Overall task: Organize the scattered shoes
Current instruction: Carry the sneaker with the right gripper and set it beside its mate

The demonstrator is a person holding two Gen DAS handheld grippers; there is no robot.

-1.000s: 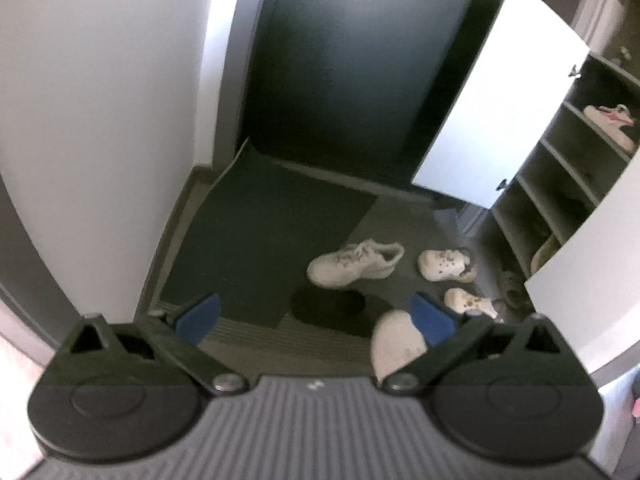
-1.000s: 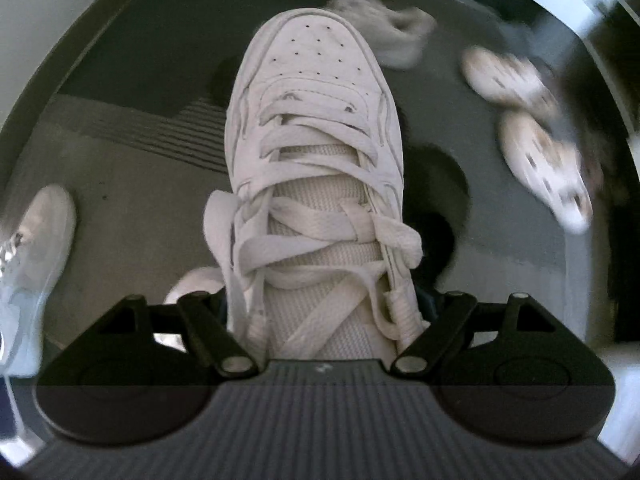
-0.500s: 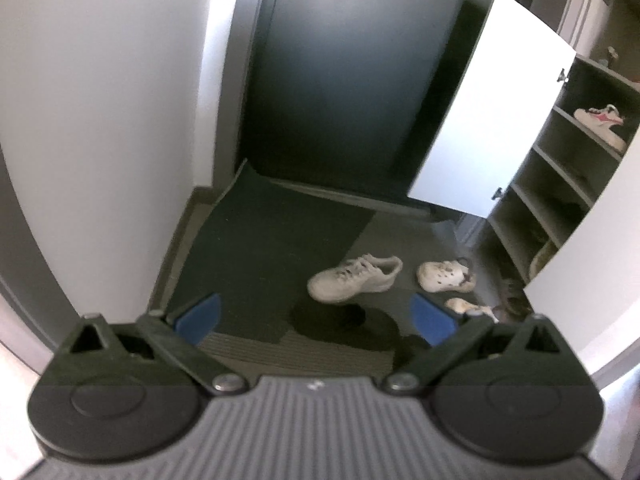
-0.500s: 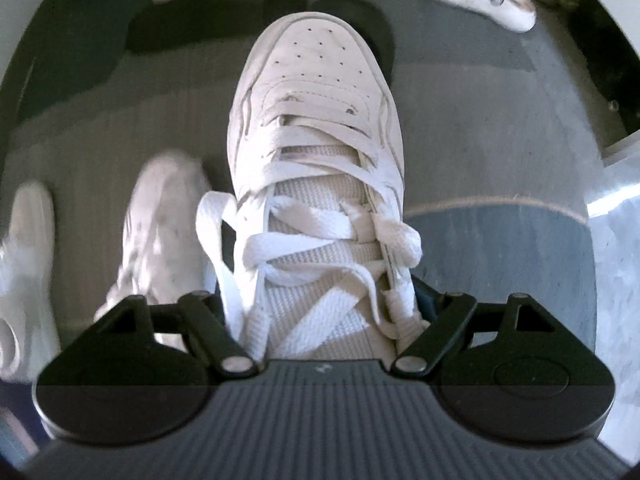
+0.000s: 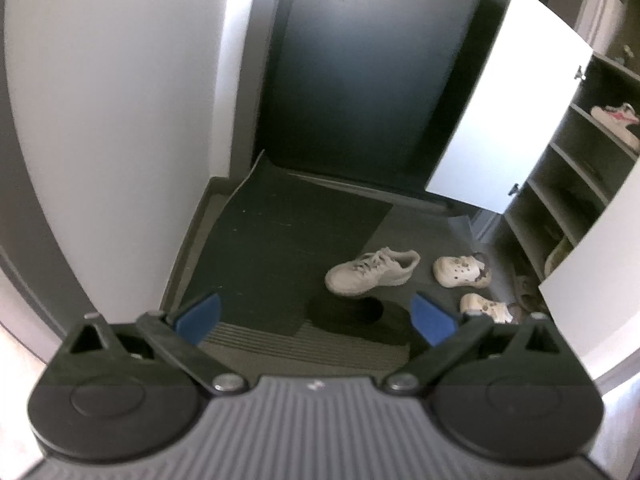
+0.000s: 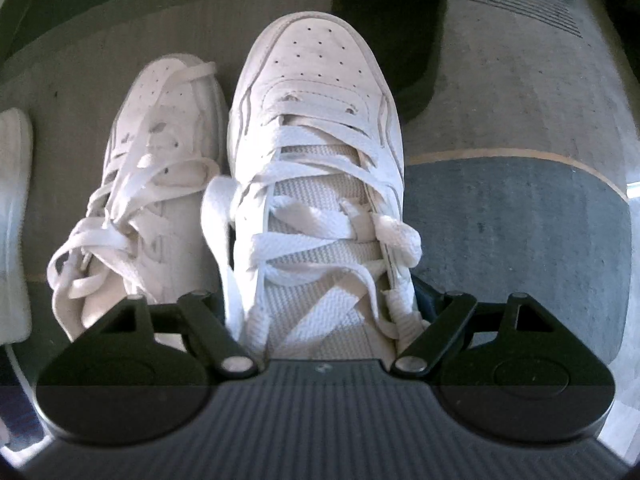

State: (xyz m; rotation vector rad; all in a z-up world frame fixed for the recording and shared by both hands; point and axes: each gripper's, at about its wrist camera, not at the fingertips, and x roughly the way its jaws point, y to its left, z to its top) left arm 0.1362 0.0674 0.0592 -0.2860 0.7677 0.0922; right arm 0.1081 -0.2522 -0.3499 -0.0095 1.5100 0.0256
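Jaws of the left gripper [image 5: 316,316] are standing wide apart in the left wrist view, its blue pads [image 5: 198,314] holding nothing and hanging over a dark doormat [image 5: 288,240]. Beyond them a white lace-up sneaker [image 5: 372,272] is lying on the grey floor at the mat's edge, toe pointing left. Just to its right, two pale clogs [image 5: 460,271] are sitting one behind the other, the nearer one [image 5: 486,307] partly hidden behind the right finger. A shoe cabinet [image 5: 576,184] is standing open along the right side, its white door [image 5: 504,104] swung out, and a white-and-pink shoe [image 5: 616,118] is resting on an upper shelf. Other shapes on the lower shelves are too dim to tell.

Looking down in the right wrist view, the right gripper [image 6: 320,316] is gripping a white leather sneaker [image 6: 316,160] across its sides near the ankle opening, jaws spread wide around it, toe pointing away from the camera. Just beside it on the left, a matching white sneaker [image 6: 152,184] is sitting on the grey floor, facing the same way; whether the two are touching I cannot tell. Another white shoe [image 6: 14,216] is showing at the far left edge. A black shadow patch [image 6: 388,24] is falling past the held toe.
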